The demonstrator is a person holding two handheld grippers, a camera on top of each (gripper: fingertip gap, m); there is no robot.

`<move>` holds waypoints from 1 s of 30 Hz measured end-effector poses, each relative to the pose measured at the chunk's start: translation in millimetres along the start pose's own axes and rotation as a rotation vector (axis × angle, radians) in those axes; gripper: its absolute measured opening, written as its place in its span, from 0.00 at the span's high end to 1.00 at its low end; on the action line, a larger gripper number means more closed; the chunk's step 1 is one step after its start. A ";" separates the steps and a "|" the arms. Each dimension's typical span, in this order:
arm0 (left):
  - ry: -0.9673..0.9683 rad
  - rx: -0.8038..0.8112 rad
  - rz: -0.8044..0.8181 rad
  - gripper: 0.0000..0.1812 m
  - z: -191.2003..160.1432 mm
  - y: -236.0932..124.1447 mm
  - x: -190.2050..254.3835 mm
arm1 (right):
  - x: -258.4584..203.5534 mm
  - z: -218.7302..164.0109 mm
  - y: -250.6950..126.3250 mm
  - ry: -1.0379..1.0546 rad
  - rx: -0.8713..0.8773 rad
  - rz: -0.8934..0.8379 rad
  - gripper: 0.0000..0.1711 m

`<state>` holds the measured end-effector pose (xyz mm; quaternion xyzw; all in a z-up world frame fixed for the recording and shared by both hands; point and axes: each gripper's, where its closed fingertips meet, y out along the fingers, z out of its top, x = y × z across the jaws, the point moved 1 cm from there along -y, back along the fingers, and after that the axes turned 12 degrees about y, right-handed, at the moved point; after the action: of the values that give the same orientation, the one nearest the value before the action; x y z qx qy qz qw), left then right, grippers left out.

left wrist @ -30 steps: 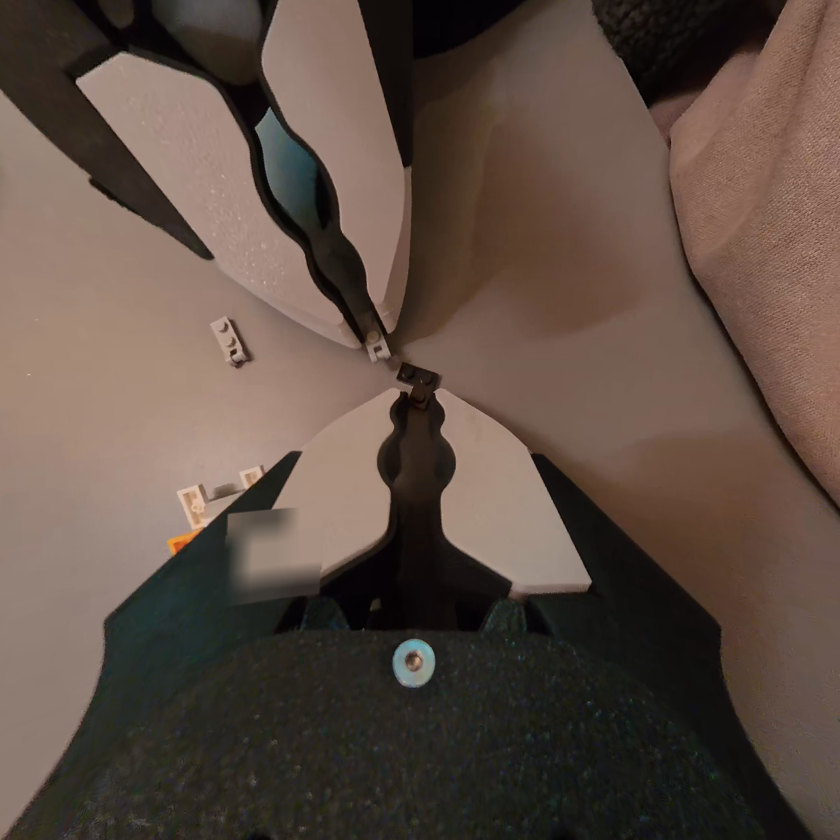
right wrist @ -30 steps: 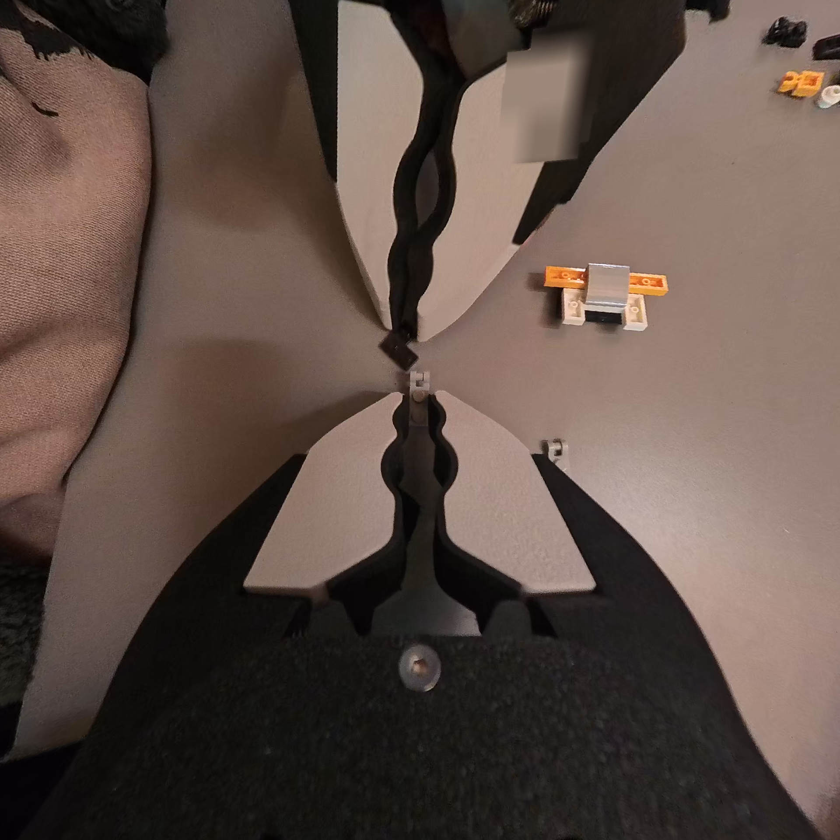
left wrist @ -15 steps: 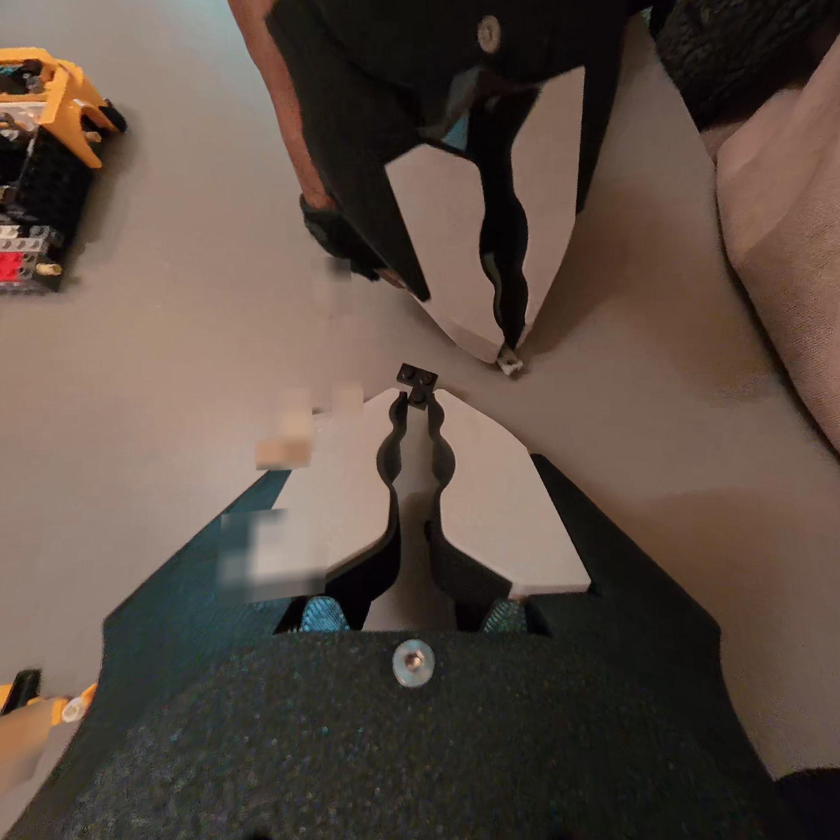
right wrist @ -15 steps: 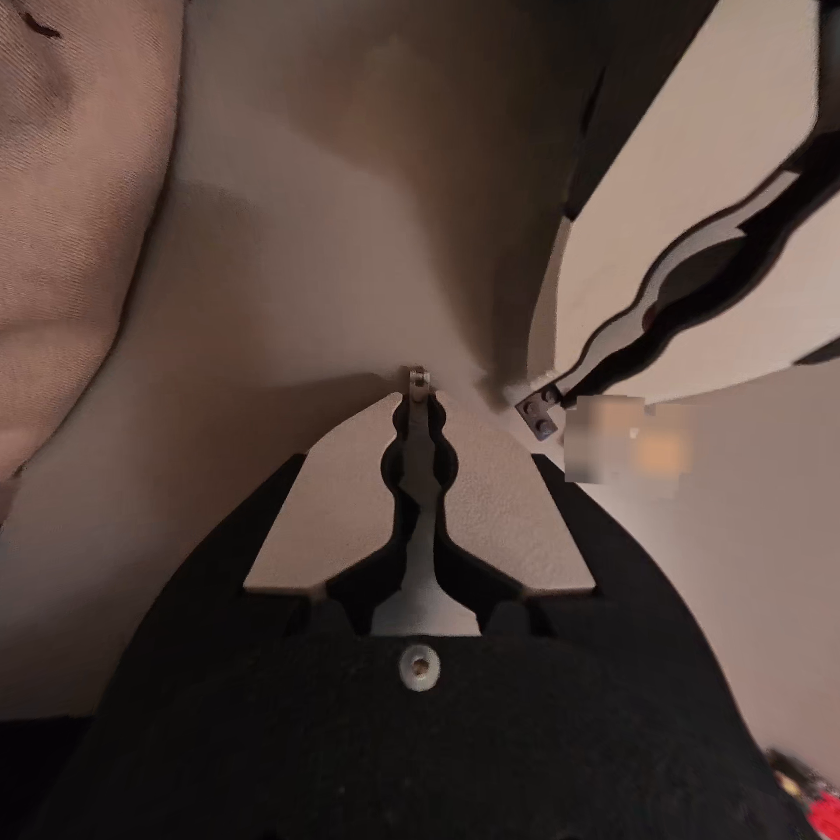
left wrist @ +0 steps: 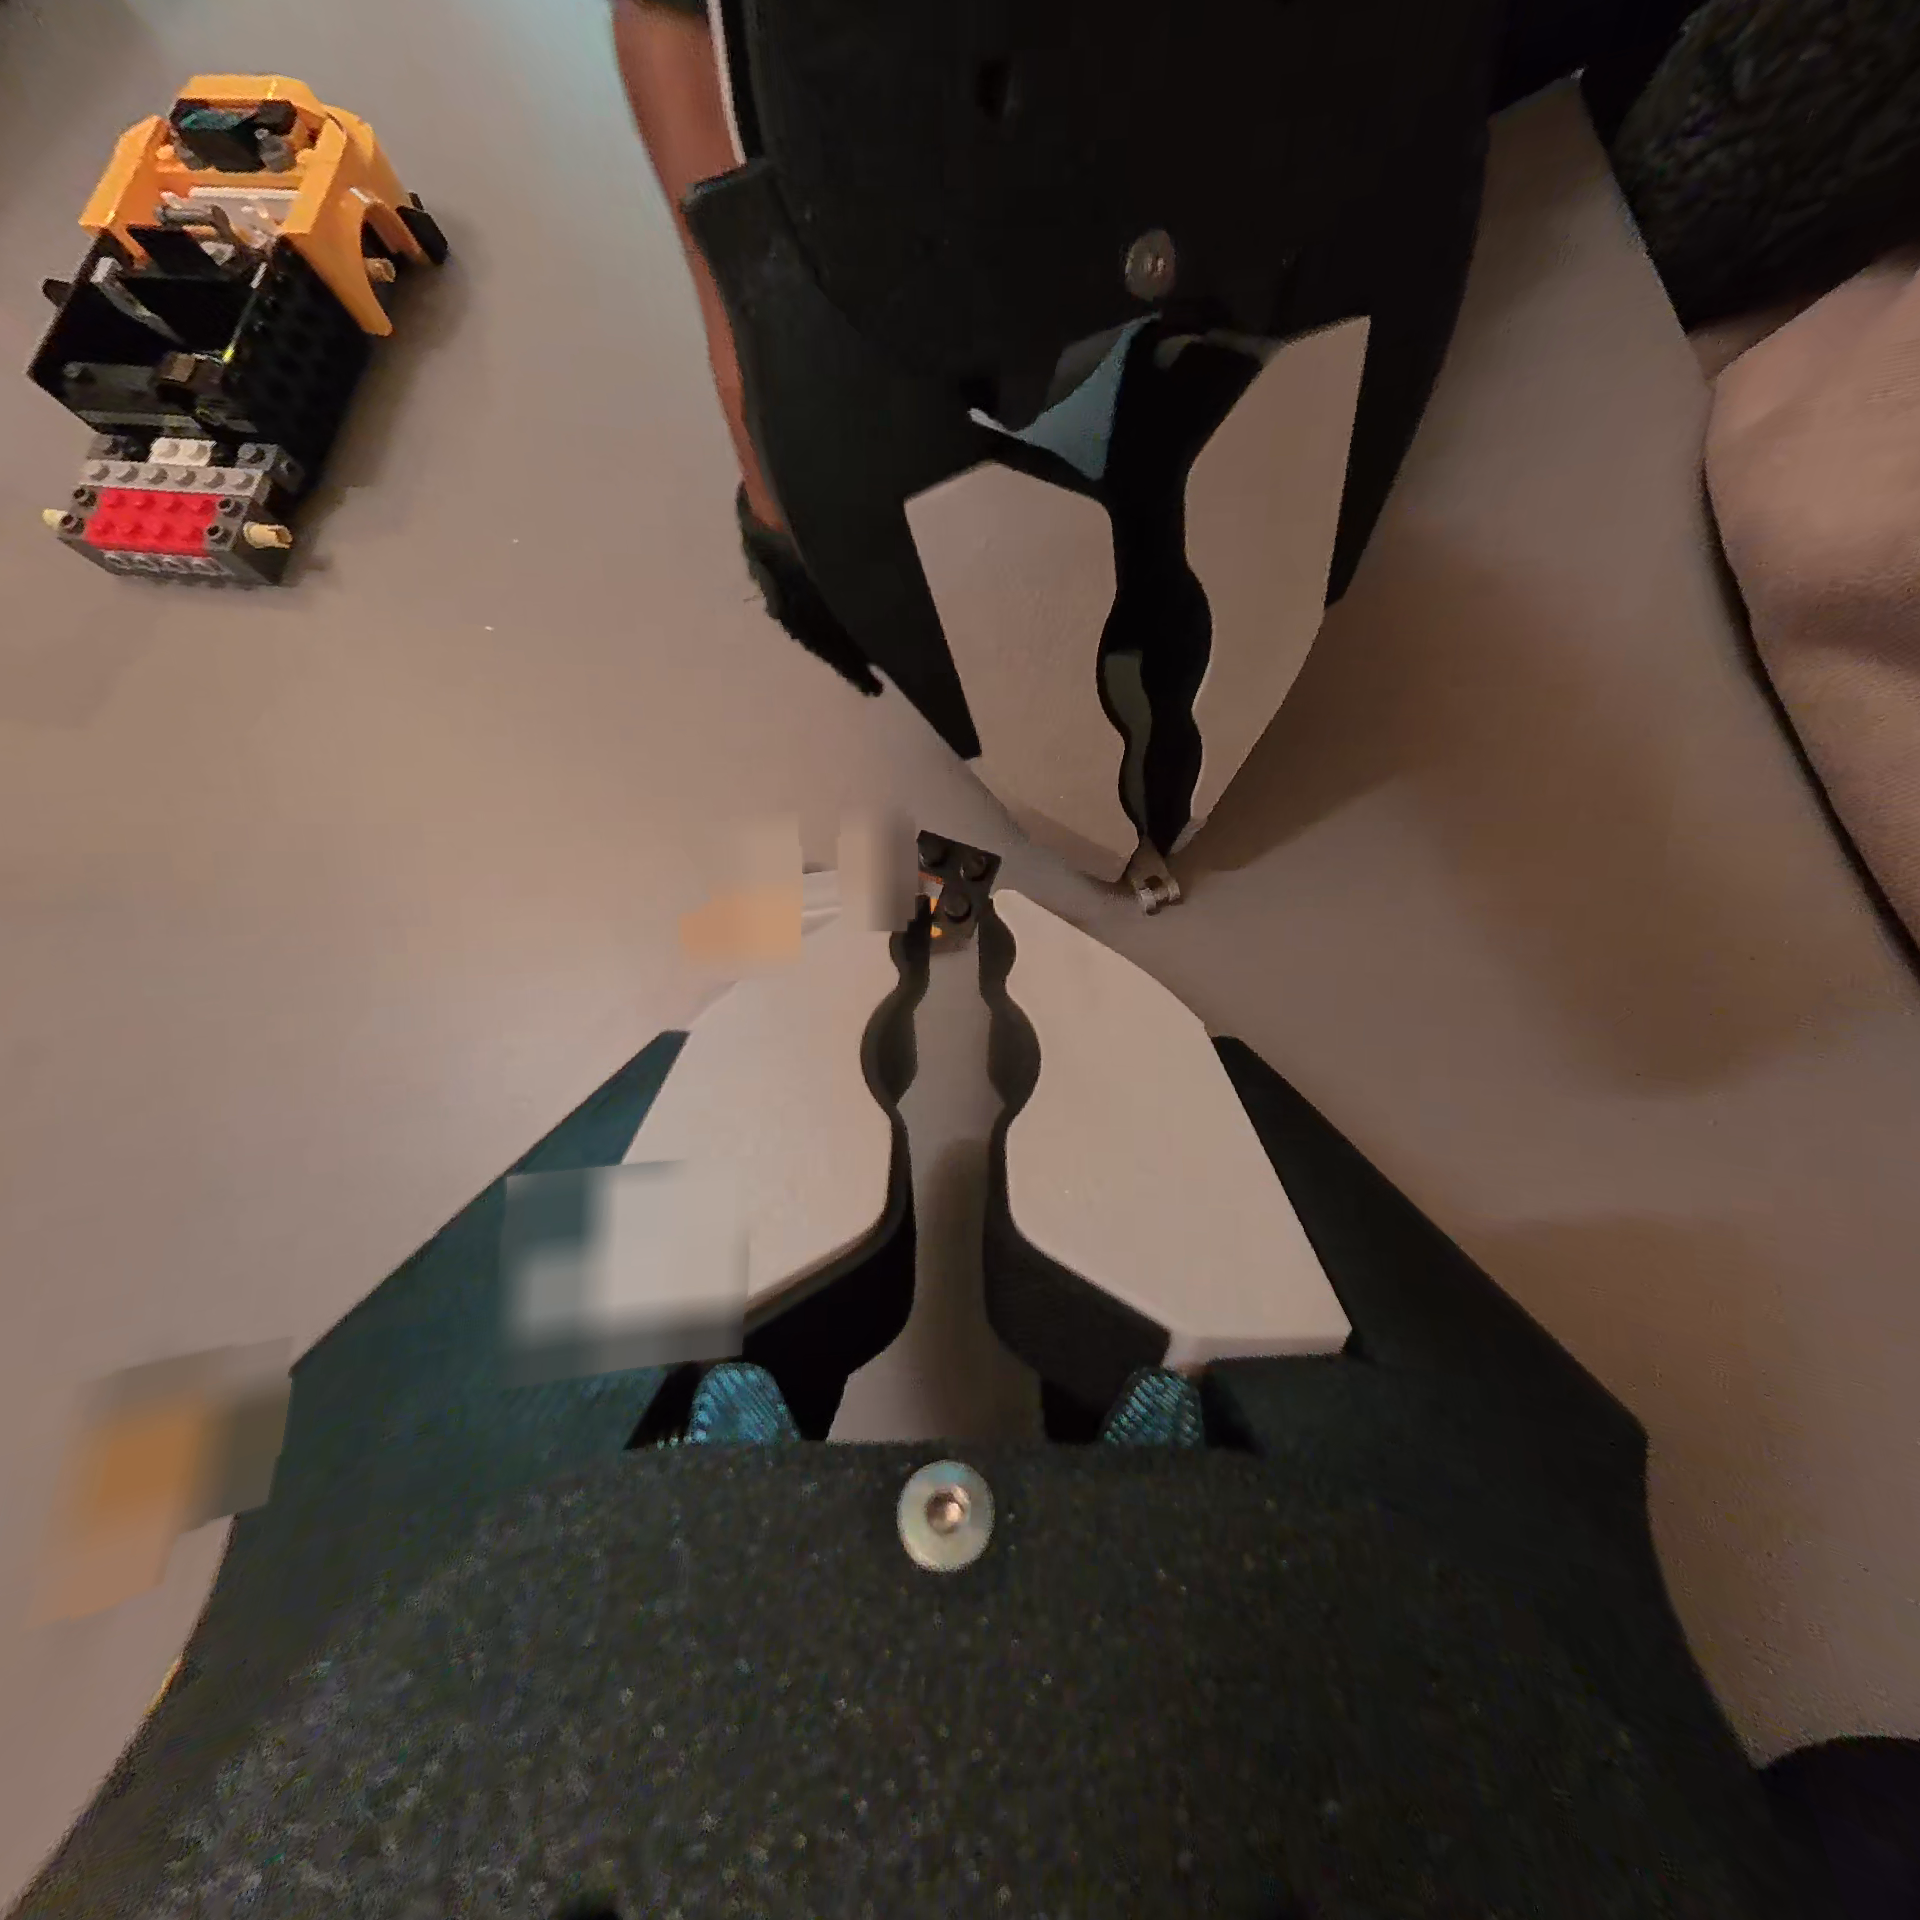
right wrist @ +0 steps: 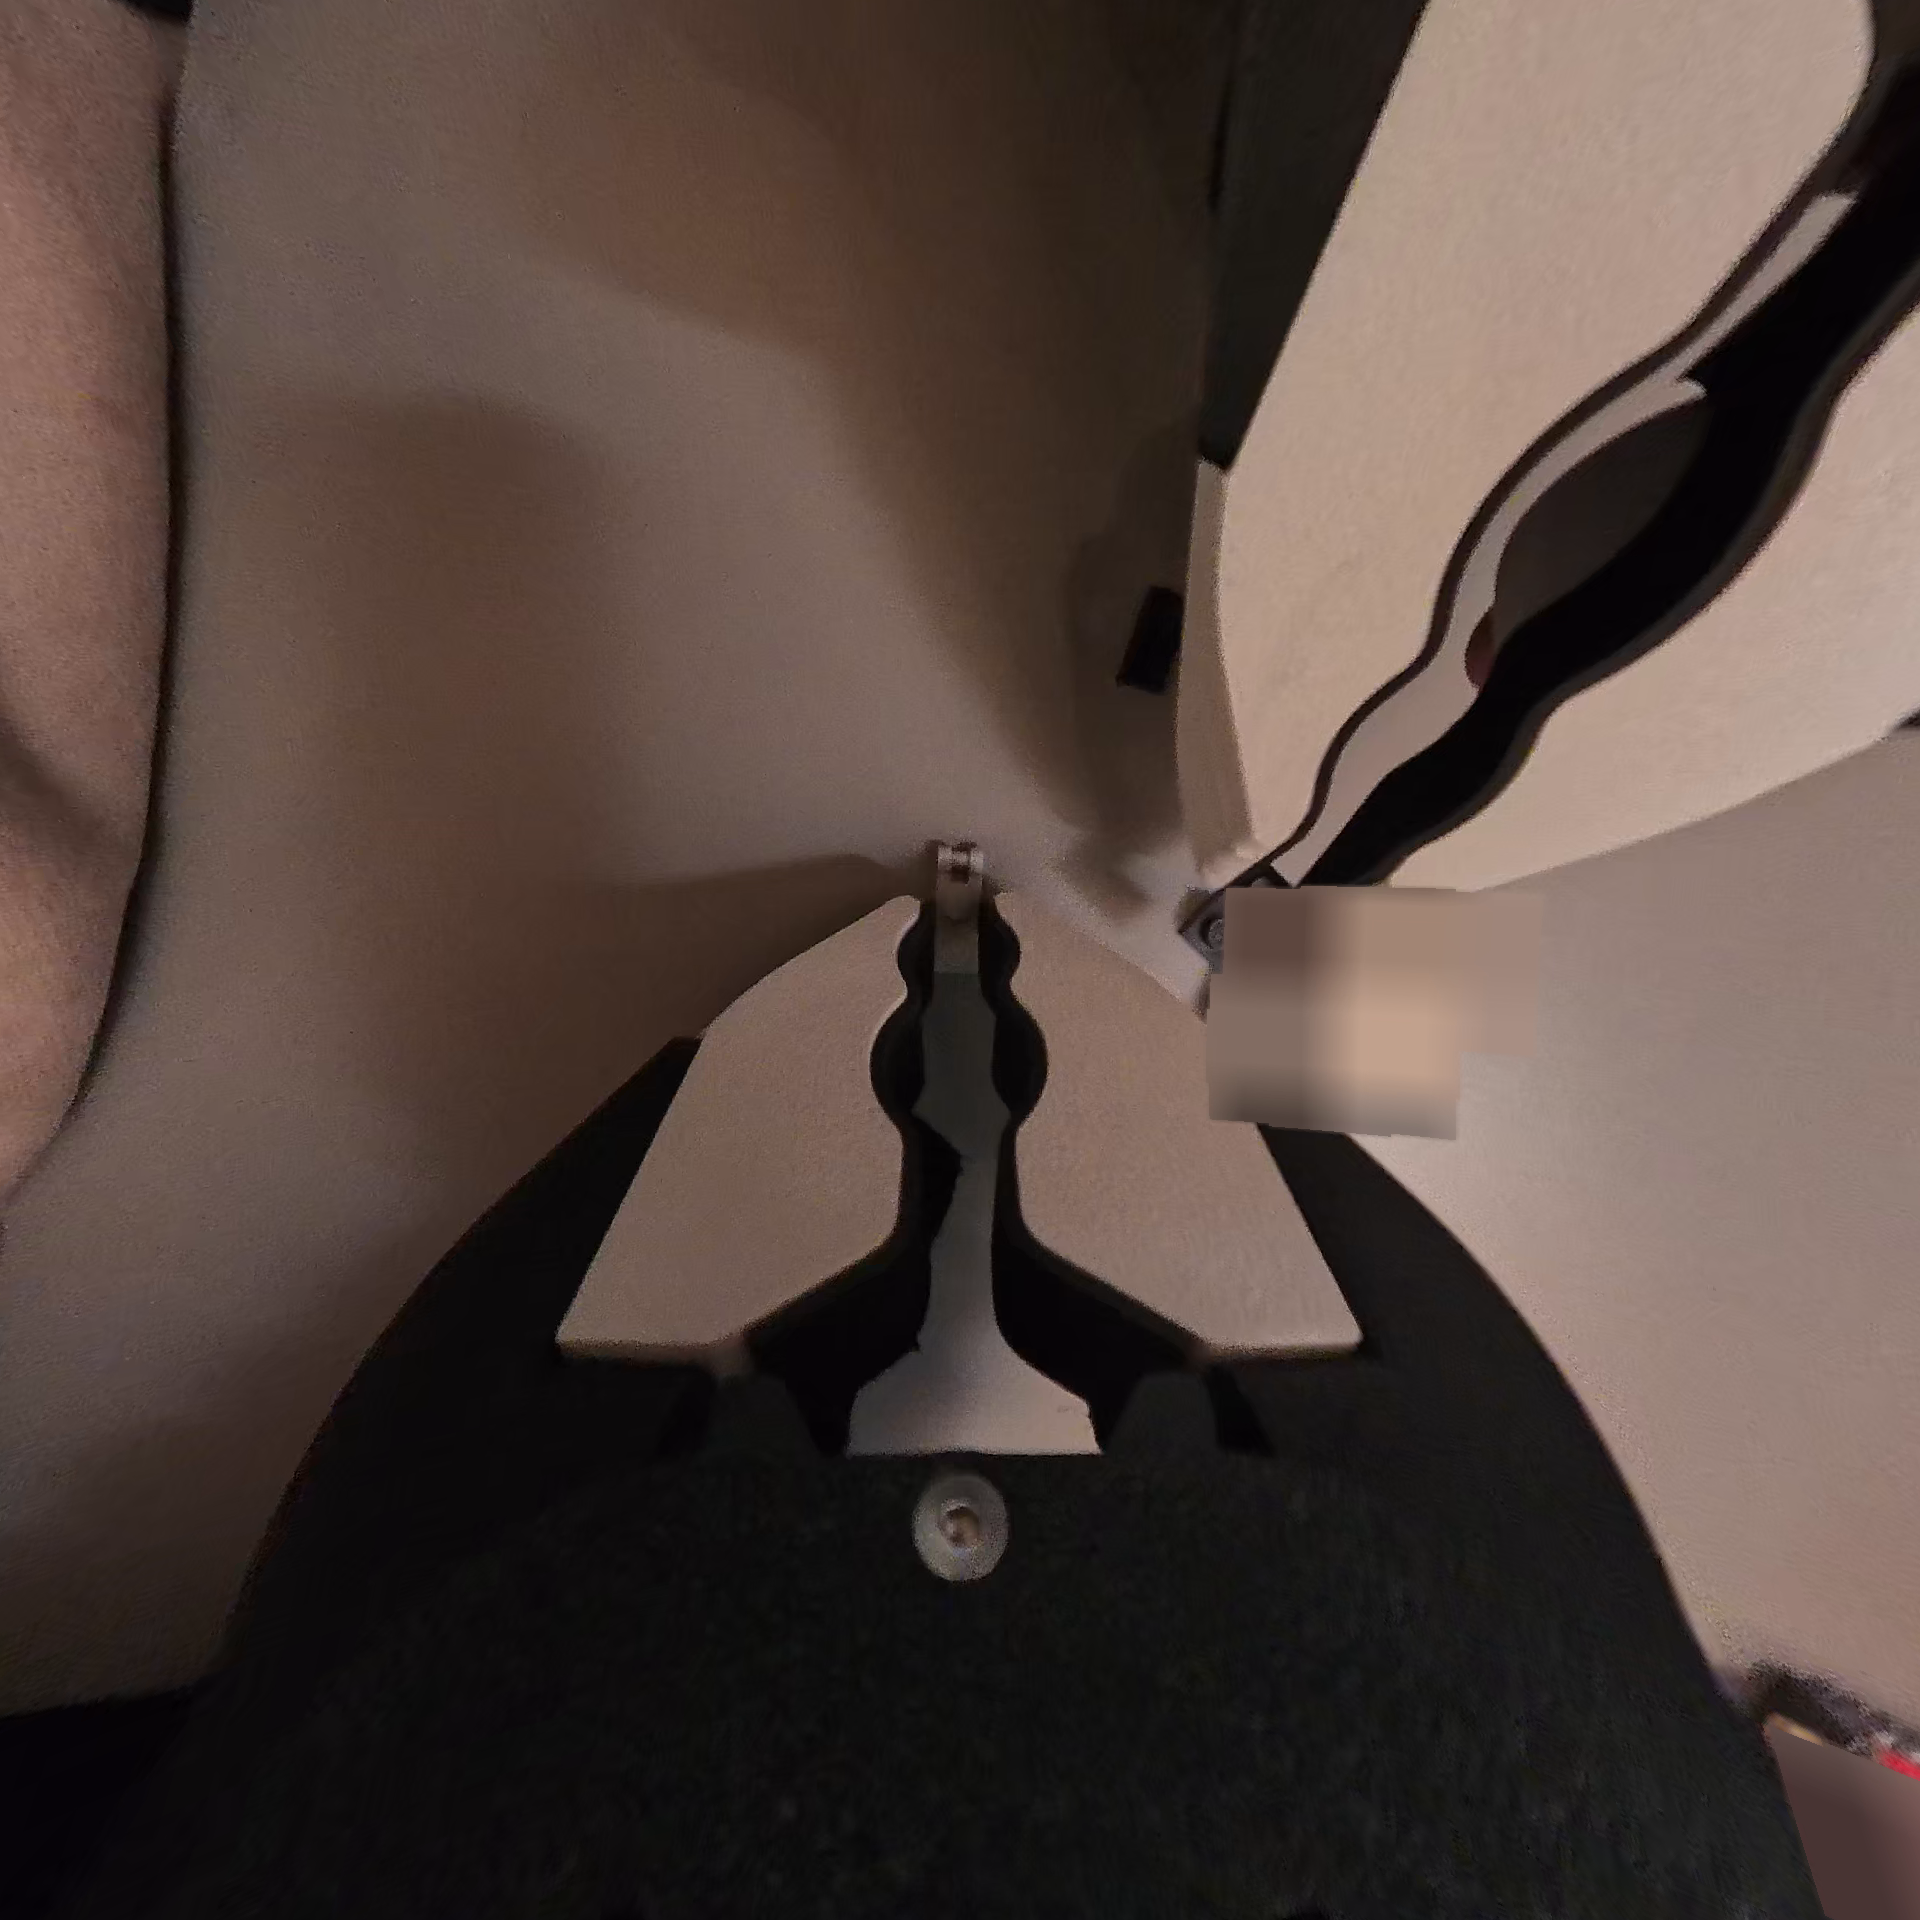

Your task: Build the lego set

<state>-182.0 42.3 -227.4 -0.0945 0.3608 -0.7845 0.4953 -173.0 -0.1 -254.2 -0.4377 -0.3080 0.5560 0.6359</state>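
Presently, a half-built lego model (left wrist: 223, 332) sits on the desk (left wrist: 416, 831), well left. A black plate (left wrist: 956, 883) is clamped by the left hand-held gripper (left wrist: 951, 925), a grey clip piece (left wrist: 1153, 891) by the right hand-held gripper (right wrist: 961, 904); either tiny, tip-held part could be twisted out if mated misaligned.

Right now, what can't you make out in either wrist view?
- Black plate: right wrist view, mostly under a mosaic patch.
- Grey clip piece: its rear sits hidden between the right gripper fingers.
- Left gripper: mosaic covers the table beside it in its own view.
- Lego model: absent from right wrist view.
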 end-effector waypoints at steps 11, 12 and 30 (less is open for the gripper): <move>-0.013 0.019 0.004 0.96 3.2 1.6 0.4 | -2.9 -1.3 -0.5 0.164 0.079 -0.148 0.95; -0.013 0.018 0.004 0.96 3.1 2.0 0.4 | -3.3 -1.6 -0.6 0.163 0.081 -0.151 0.95; -0.030 0.023 -0.006 0.96 -0.2 4.1 1.5 | 2.1 0.3 -22.5 -0.038 0.087 -0.096 0.85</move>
<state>-180.0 40.1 -230.6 -0.1016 0.3440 -0.7887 0.4993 -163.0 2.0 -234.0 -0.3841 -0.3161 0.5459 0.6742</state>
